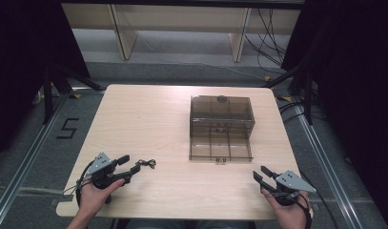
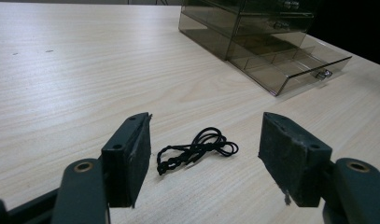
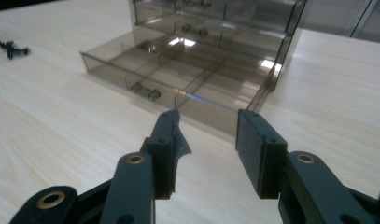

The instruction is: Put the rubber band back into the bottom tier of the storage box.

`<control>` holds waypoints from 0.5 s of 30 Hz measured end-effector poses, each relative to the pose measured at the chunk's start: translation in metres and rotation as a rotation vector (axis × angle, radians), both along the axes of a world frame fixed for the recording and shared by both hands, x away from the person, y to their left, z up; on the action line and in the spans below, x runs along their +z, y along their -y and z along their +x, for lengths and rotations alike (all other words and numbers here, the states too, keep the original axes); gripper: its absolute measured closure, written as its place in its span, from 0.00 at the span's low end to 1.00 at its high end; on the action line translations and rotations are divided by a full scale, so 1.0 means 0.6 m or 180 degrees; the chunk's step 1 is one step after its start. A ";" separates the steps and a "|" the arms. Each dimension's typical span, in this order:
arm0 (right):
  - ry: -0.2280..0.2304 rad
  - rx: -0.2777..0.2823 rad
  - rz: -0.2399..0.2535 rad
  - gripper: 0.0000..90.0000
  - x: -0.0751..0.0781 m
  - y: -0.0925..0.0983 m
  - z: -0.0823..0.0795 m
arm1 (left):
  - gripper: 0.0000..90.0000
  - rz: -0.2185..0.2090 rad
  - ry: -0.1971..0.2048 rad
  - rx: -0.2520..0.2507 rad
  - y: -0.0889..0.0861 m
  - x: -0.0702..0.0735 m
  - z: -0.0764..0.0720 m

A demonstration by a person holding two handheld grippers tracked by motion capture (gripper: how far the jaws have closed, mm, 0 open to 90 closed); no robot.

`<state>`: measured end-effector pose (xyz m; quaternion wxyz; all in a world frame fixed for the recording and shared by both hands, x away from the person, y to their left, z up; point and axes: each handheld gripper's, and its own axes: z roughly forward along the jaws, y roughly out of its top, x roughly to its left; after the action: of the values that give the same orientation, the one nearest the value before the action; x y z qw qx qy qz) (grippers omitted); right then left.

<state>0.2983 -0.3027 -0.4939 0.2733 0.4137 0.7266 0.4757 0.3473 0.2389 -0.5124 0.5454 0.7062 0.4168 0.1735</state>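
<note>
My left gripper [image 2: 204, 158] is spread wide, holding nothing, its worn rubber pads bracketing a small black cord [image 2: 195, 150], knotted and looped, limp on the pale wood-grain table [image 1: 148, 119], just ahead of the tips; I judge it lined up for a pick. Centre-right, the smoky clear plastic drawer box [image 1: 221, 114] has its divided bottom drawer [image 3: 178, 77] pulled out, likely to receive it. My right gripper [image 3: 207, 149] idles, parted, empty, facing that drawer.

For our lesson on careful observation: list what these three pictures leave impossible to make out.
- Black cord: a small dark tangle in the high view; what it is stays unclear even in the left gripper view.
- Smoky drawer box: upper drawers' contents, dimmed by tinted plastic and reflections in the right gripper view.
- Right gripper: its rear, cut by the high view's bottom edge.
</note>
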 end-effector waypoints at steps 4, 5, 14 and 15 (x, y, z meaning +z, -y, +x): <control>-0.0028 0.0002 -0.0048 0.66 -0.003 -0.003 0.000 | 0.37 0.0115 -0.0087 -0.0079 0.001 0.021 0.008; -0.0059 0.0018 -0.0031 0.66 -0.002 -0.005 -0.001 | 0.38 0.0230 -0.0137 -0.0136 0.002 0.030 0.015; -0.0086 0.0061 -0.0119 0.65 -0.005 -0.005 0.002 | 0.39 0.0908 -0.0618 -0.0498 0.003 0.052 0.052; -0.0086 0.0061 -0.0119 0.65 -0.005 -0.005 0.002 | 0.39 0.1012 -0.0683 -0.0545 0.005 0.054 0.058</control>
<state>0.2998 -0.2997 -0.4970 0.2666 0.4079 0.7429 0.4590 0.3823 0.2360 -0.4801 0.3924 0.8306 0.3784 0.1139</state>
